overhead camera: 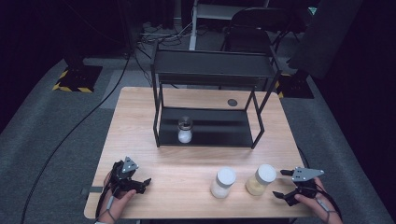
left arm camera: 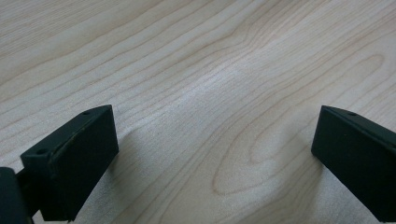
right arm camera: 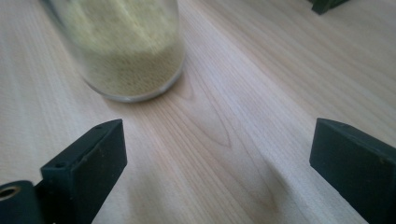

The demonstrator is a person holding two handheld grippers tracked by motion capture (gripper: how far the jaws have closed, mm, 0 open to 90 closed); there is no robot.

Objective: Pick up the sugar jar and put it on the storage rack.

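Low at the table's near edge, the left gripper (overhead camera: pixel 140 183) gapes wide, empty; rightward stand a white jar (overhead camera: pixel 222 182) and yellow jar (overhead camera: pixel 260 179), just off the equally spread, empty right gripper (overhead camera: pixel 281 183) (a careless sweep might topple it).

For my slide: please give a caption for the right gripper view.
Open right gripper beside a jar of yellow grains on the wooden table.

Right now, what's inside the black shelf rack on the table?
On the lower shelf of the black shelf rack stands one small jar of white powder, near its left end. The top shelf's surface looks bare, though it is dark and hard to read.
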